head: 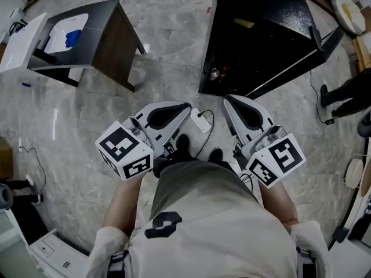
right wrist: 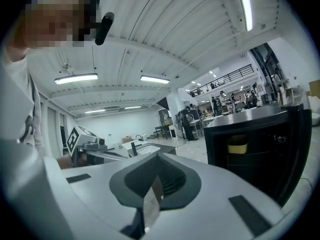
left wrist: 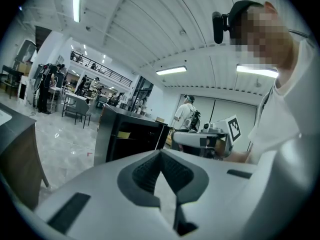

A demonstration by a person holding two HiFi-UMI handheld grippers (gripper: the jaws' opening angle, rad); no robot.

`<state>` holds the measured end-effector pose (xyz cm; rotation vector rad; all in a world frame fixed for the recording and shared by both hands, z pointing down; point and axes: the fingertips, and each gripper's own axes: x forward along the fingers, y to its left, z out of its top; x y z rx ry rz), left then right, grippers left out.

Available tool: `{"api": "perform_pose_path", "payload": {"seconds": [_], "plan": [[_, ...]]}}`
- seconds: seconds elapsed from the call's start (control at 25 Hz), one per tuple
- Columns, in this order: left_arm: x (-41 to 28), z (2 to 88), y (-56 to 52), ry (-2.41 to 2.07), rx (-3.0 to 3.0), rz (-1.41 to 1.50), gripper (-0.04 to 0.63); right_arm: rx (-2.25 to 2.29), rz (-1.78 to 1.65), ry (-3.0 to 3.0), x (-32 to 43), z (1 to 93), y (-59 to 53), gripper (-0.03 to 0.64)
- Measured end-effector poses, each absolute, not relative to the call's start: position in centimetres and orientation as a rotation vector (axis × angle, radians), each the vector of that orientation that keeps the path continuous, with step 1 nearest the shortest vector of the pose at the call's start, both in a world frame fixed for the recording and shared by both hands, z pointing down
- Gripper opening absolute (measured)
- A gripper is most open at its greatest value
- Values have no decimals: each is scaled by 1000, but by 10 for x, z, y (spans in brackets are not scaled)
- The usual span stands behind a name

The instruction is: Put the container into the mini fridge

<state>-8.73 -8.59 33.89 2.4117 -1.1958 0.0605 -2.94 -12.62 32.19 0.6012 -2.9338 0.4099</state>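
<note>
The black mini fridge [head: 261,33] stands on the floor ahead and to the right, its door [head: 290,74] swung open toward the right. A yellow container [head: 244,22] sits on a shelf inside it, and it also shows as the yellow container [right wrist: 238,145] in the right gripper view. My left gripper [head: 186,106] and right gripper [head: 227,99] are held side by side at waist height, pointing at the fridge and well short of it. Both are shut with nothing between the jaws, as the left gripper [left wrist: 160,153] and right gripper [right wrist: 159,156] views show.
A dark low table [head: 110,39] stands at the far left with a white tray [head: 66,32] and a blue object [head: 73,37] on it. A white power adapter [head: 202,122] with its cable lies on the floor by my feet. A person's leg [head: 348,91] is at the right edge.
</note>
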Motion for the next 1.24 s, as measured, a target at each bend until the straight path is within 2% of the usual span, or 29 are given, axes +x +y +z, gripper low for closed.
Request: {"api": "perform_pose_path", "payload": {"seconds": [0.36, 1.24], "plan": [[-74, 335, -92, -1196, 2431, 36, 58, 619, 359, -2935, -16, 315, -130, 29], [-103, 347, -106, -1135, 2408, 41, 58, 655, 375, -2896, -45, 323, -141, 29]]}}
